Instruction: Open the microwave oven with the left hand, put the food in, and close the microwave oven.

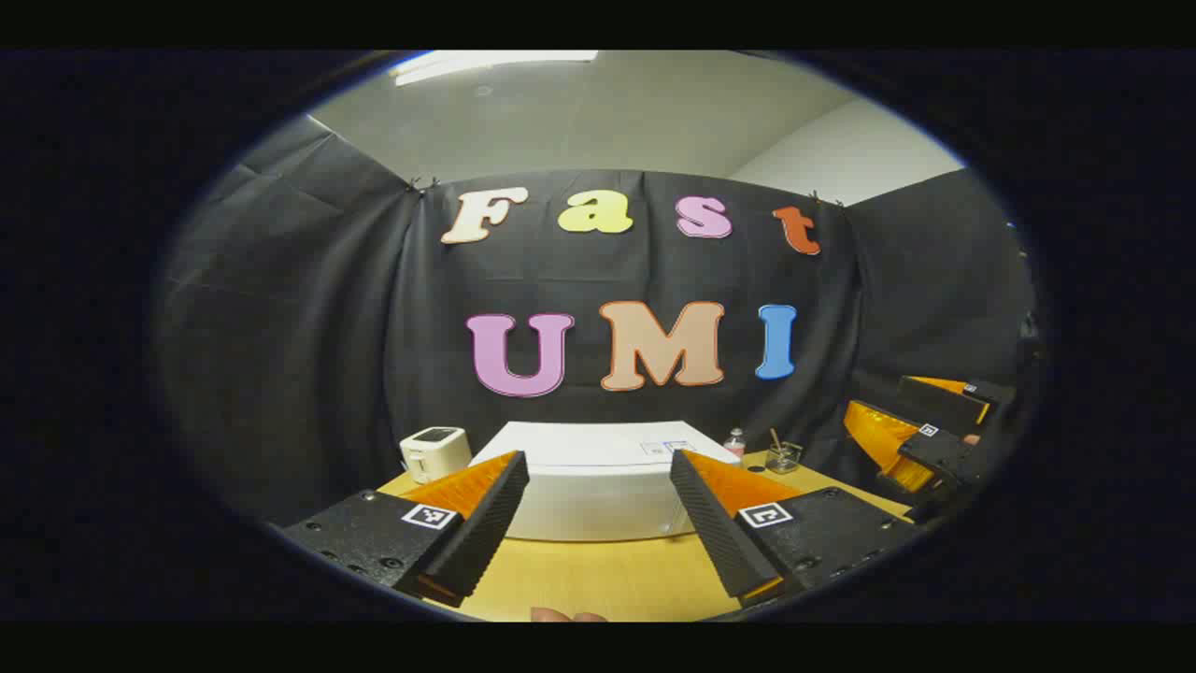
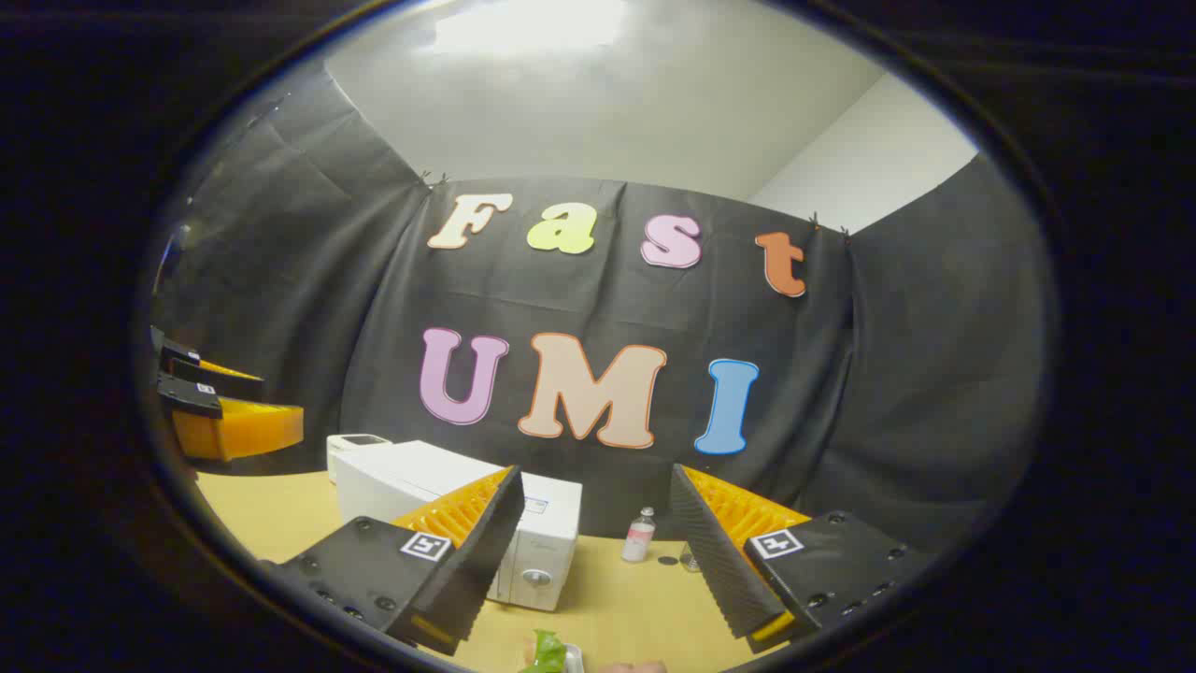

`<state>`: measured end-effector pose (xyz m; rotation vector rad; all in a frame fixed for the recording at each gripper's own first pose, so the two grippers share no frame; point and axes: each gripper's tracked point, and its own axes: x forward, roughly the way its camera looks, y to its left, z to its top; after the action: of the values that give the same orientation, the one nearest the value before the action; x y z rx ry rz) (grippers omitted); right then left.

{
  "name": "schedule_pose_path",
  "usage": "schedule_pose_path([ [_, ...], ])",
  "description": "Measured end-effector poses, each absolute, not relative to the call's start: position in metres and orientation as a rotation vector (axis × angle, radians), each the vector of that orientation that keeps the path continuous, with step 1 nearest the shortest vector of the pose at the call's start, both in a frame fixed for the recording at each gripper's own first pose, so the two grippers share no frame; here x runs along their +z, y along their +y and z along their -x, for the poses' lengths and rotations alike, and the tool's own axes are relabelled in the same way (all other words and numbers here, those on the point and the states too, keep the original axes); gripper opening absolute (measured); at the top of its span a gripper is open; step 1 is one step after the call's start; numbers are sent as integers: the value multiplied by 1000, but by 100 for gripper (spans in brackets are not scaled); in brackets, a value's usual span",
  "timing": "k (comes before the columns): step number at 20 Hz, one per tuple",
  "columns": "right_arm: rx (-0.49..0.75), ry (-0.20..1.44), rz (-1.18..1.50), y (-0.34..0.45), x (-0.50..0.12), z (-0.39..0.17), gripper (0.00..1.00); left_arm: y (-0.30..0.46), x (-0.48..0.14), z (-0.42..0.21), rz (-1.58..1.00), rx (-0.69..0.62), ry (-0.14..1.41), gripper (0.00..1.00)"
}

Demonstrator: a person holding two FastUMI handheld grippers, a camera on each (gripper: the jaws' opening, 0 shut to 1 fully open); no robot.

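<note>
Left gripper view: your left gripper [image 1: 598,523] hangs over the near edge of the table [image 1: 598,579], jaws spread wide with nothing between them. The microwave [image 1: 598,486] sits straight ahead toward the back edge, door apparently shut. A toaster [image 1: 435,452] stands at its left, a bottle [image 1: 735,441] and a glass [image 1: 783,456] at its right. Your right gripper [image 1: 920,435] shows off the table's right edge.

Right gripper view: your right gripper [image 2: 598,561] is also wide open and holds nothing. The microwave [image 2: 467,514] lies ahead and to the left, its dial side facing you. The food [image 2: 549,652], something green on a plate, rests at the near edge just below the fingers. Your left gripper [image 2: 224,416] shows at the left.

The door looks like the first job. Bring the left gripper level to the door's free edge, catch the handle squarely, and swing along the hinge arc rather than pulling straight back, so the microwave doesn't slide. I can't tell from here which side the handle is on.
</note>
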<state>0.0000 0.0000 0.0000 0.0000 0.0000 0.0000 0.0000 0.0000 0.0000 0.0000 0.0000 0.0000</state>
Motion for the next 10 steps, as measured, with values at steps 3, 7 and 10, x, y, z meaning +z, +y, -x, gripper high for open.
schedule_pose_path([
  [3, 7, 17, -19, -2, -7, -7, 97, -2, 2, -7, 3, 12, -7, 94],
  [7, 2, 27, -25, -10, -11, -10, 100, -8, -2, -13, -6, -2, -3, 94],
  [10, 2, 36, -21, -14, -15, -11, 99, -9, -4, -17, -11, -10, 0, 94],
])
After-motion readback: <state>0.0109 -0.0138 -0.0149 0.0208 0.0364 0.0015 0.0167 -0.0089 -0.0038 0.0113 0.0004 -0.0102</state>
